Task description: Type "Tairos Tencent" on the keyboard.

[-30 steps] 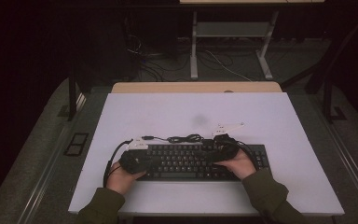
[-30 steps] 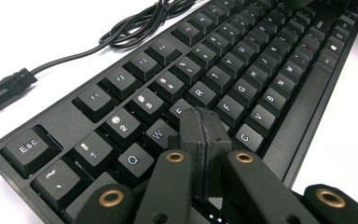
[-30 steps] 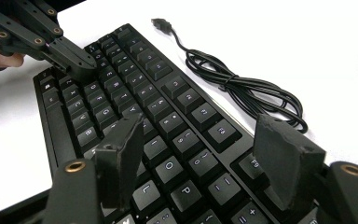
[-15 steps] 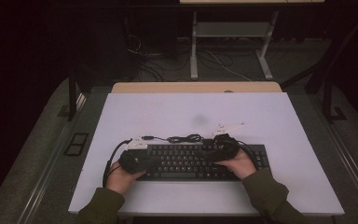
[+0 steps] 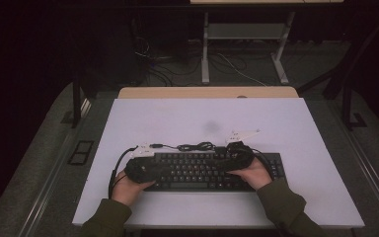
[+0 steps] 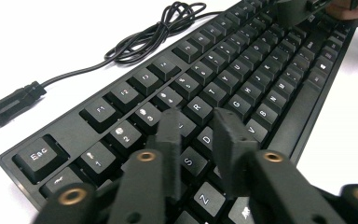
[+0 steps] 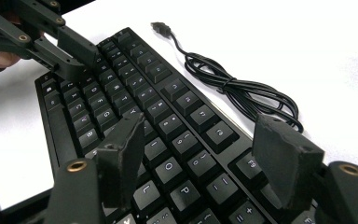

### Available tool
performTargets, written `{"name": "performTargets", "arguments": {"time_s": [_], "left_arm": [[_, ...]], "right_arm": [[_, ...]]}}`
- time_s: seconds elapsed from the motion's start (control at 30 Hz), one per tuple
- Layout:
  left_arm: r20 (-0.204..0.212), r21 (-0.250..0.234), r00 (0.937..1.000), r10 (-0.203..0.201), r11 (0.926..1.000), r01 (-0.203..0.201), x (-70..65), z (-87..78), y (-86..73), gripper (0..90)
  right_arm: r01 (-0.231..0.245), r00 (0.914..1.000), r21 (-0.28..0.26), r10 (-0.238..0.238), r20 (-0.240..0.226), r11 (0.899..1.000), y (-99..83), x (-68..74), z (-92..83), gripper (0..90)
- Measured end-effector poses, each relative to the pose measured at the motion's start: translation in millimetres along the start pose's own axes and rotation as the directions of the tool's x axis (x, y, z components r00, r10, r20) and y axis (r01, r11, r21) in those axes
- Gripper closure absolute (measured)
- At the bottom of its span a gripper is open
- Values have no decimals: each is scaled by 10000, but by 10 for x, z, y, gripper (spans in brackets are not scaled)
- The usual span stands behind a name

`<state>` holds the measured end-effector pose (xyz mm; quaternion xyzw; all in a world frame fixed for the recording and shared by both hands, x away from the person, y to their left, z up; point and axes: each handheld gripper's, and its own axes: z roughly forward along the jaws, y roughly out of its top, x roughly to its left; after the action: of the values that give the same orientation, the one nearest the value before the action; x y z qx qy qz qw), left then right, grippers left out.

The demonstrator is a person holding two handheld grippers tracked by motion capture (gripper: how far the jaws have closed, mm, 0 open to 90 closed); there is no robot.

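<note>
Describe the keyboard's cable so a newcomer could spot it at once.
On the white table, find the black rectangular keyboard near the front edge. Just behind its far edge lies a thin black cable, bunched into a loose tangle and ending in a USB plug.
</note>
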<state>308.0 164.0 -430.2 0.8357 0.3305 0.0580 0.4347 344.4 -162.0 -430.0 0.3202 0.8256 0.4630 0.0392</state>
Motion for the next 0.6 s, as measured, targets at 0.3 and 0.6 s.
{"name": "performTargets", "arguments": {"time_s": [0.3,0.6], "left_arm": [[68,-206,9999,-96,9997,97,-16,25,20,501],[-10,-340,10000,59,9994,-59,-47,66,30,344]], "right_arm": [[2,9997,-12,-2,-234,10000,-33,-25,-67,386],[56,9985,-78,-60,-542,10000,-59,-22,-126,388]]}}
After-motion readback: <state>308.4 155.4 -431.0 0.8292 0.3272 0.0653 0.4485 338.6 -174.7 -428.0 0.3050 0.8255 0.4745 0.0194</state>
